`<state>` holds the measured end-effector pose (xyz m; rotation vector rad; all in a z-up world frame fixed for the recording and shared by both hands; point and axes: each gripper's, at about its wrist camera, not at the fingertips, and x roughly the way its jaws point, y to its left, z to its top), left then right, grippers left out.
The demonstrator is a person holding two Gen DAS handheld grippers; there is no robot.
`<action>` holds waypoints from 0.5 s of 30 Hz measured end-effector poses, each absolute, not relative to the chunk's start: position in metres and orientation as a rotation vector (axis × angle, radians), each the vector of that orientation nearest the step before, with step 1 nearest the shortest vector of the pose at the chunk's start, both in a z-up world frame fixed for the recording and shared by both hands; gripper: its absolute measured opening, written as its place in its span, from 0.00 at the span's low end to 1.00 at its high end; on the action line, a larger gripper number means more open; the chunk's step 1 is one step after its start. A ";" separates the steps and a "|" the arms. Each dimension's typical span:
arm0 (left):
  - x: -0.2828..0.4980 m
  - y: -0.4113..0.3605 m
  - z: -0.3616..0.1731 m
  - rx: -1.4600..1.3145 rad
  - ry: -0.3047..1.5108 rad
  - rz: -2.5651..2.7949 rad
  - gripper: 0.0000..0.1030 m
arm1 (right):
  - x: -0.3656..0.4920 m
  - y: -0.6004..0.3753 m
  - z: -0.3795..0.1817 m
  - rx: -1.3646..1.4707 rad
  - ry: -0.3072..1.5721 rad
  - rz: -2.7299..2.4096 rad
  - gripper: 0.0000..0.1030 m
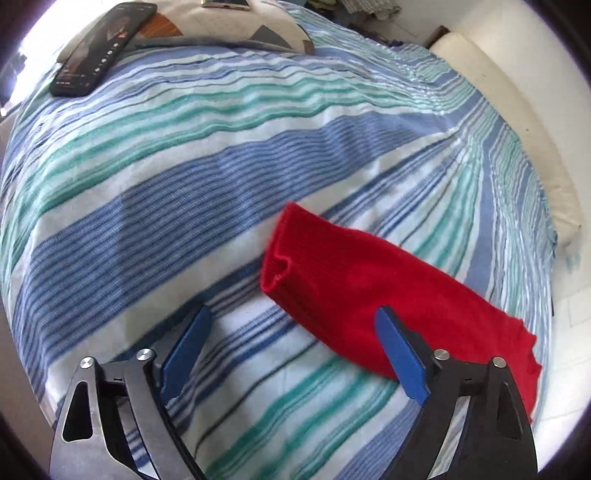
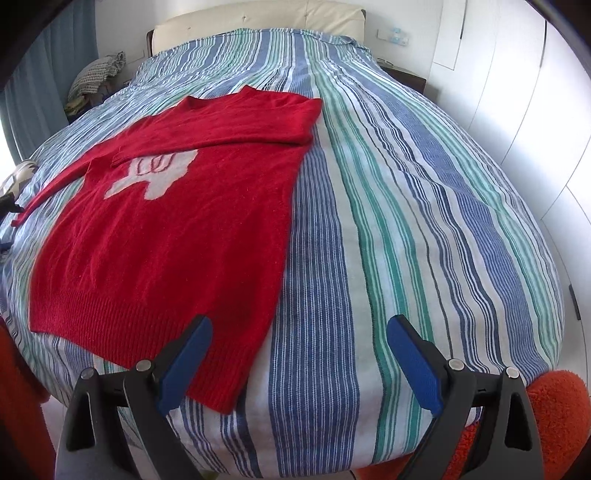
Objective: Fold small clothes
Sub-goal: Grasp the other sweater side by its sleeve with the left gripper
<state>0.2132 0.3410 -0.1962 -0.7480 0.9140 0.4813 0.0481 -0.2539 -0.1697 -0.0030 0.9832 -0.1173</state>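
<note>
A small red knit sweater (image 2: 166, 221) with a pale motif on its chest lies flat on the striped bedspread (image 2: 406, 221). Its right sleeve is folded across the chest; its left sleeve stretches out to the left. In the left wrist view that sleeve (image 1: 369, 288) lies with its cuff open toward the upper left. My left gripper (image 1: 295, 339) is open and empty just above the bed, its right finger over the sleeve. My right gripper (image 2: 299, 354) is open and empty near the sweater's hem corner at the foot of the bed.
A black phone (image 1: 99, 48) lies on the bedspread beside a patterned pillow (image 1: 236, 29). A cream headboard (image 2: 258, 18) stands at the bed's far end, with a pile of clothes (image 2: 96, 77) at its left. White wardrobe doors (image 2: 535, 129) run along the right. Orange fuzzy fabric (image 2: 561, 413) shows at lower right.
</note>
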 end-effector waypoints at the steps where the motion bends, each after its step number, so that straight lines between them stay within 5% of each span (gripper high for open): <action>1: 0.212 0.340 -0.195 -0.737 0.884 0.492 0.78 | 0.048 -0.254 -0.171 -0.002 0.989 -0.118 0.92; 2: 0.212 0.341 -0.195 -0.729 0.865 0.496 0.61 | 0.049 -0.254 -0.174 0.000 0.999 -0.118 0.92; 3: 0.212 0.340 -0.193 -0.727 0.847 0.481 0.24 | 0.050 -0.255 -0.176 0.003 1.006 -0.119 0.92; 4: 0.214 0.342 -0.193 -0.739 0.840 0.455 0.03 | 0.051 -0.255 -0.178 0.008 1.015 -0.120 0.92; 10: 0.226 0.313 -0.125 -0.607 0.746 0.350 0.02 | 0.051 -0.259 -0.179 0.037 1.007 -0.105 0.92; 15: 0.269 0.193 -0.012 -0.328 0.639 0.088 0.02 | 0.054 -0.261 -0.181 0.075 1.008 -0.076 0.92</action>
